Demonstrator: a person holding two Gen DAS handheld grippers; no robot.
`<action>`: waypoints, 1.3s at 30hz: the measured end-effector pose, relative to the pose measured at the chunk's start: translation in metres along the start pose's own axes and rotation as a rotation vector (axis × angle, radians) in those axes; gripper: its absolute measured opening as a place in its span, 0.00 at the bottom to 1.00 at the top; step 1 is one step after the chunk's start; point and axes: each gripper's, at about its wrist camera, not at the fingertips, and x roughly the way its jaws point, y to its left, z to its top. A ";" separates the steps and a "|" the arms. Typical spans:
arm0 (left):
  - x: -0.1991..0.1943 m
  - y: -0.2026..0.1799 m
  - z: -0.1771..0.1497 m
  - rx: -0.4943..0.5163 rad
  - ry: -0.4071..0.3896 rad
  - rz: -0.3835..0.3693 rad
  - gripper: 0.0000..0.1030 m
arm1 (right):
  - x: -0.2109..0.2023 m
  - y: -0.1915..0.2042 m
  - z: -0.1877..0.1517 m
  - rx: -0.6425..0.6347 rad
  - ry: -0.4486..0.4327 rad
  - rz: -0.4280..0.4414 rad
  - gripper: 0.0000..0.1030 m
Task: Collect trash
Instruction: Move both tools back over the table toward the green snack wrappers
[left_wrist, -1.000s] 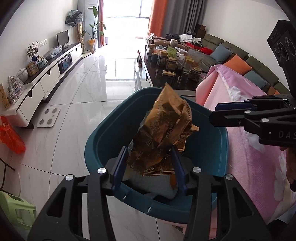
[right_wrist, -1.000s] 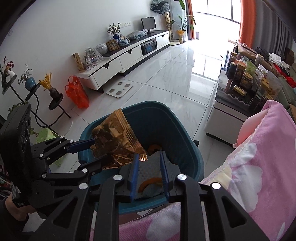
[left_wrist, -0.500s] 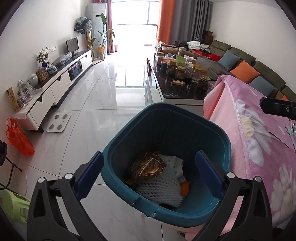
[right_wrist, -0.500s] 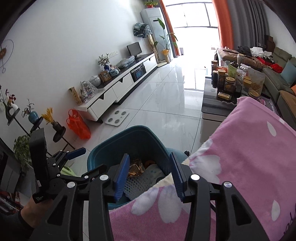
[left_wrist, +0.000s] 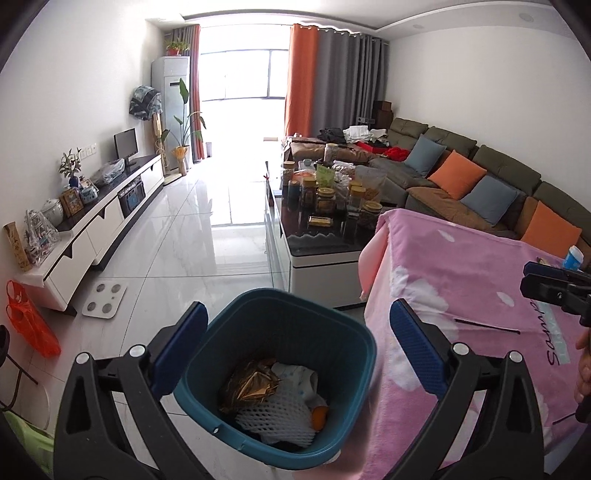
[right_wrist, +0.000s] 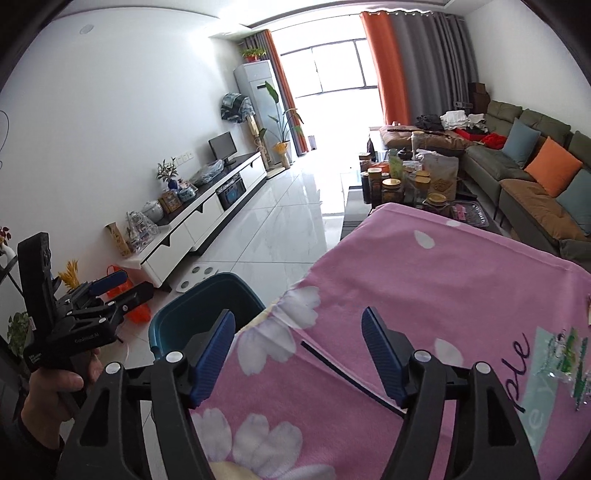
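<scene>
A teal trash bin (left_wrist: 354, 332) stands on the floor beside the pink-blanketed table (left_wrist: 480, 280). Inside lie a crumpled gold wrapper (left_wrist: 251, 384), a white foam net (left_wrist: 273, 417) and an orange scrap (left_wrist: 319, 415). My left gripper (left_wrist: 299, 347) is open and empty above the bin. My right gripper (right_wrist: 299, 354) is open and empty above the pink blanket (right_wrist: 424, 280), over a thin dark stick (right_wrist: 347, 376). A crumpled clear wrapper (right_wrist: 569, 358) lies at the blanket's right. The bin shows in the right wrist view (right_wrist: 192, 306). A blue-lidded cup (left_wrist: 573, 257) stands at the table's far right.
A dark coffee table (left_wrist: 317, 236) crowded with jars stands behind the bin. A sofa (left_wrist: 480, 184) runs along the right wall. A white TV cabinet (left_wrist: 96, 225), a white scale (left_wrist: 104, 300) and an orange bag (left_wrist: 29, 325) are on the left.
My left gripper opened and dropped the gold wrapper into the bin, then rose. My right gripper opened wider and swung right from the bin to over the blanket.
</scene>
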 end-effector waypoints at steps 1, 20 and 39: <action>-0.003 -0.008 0.003 0.009 -0.011 -0.015 0.94 | -0.008 -0.005 -0.002 0.010 -0.015 -0.015 0.76; -0.048 -0.205 -0.002 0.201 -0.097 -0.406 0.94 | -0.145 -0.079 -0.079 0.184 -0.226 -0.283 0.93; -0.056 -0.313 -0.032 0.337 -0.097 -0.511 0.94 | -0.201 -0.118 -0.129 0.246 -0.284 -0.527 0.93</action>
